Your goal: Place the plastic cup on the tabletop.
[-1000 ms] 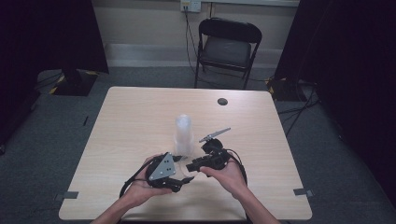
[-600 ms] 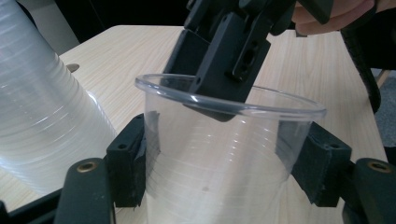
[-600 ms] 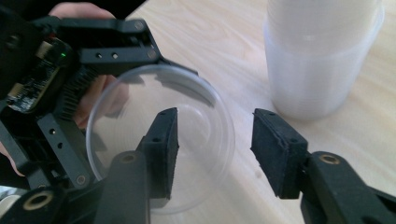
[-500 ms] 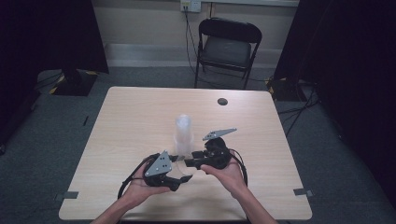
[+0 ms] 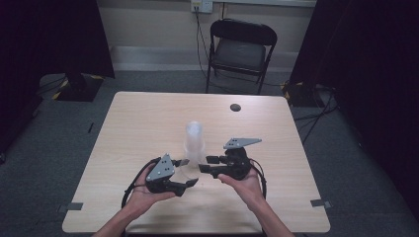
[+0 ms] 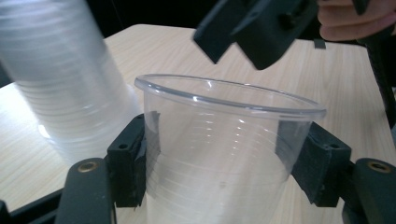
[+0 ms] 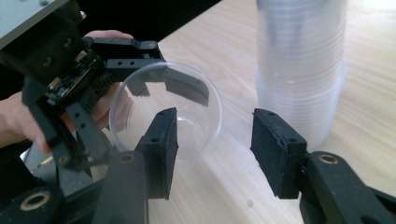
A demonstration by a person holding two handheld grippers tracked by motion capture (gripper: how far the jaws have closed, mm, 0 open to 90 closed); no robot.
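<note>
Jaws: left gripper (image 5: 190, 173) clamped on cup (image 6: 224, 154); right gripper (image 5: 207, 164) opened off it, moved left since earlier.

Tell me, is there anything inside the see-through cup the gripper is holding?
No. The clear plastic cup in the left gripper looks empty; through its walls you see only the wooden table. The table right under it is hidden.

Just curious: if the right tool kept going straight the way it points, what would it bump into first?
Probably the clear cup held in the left tool; the right tool is open and aimed at it. The stack of cups stands off to one side.
</note>
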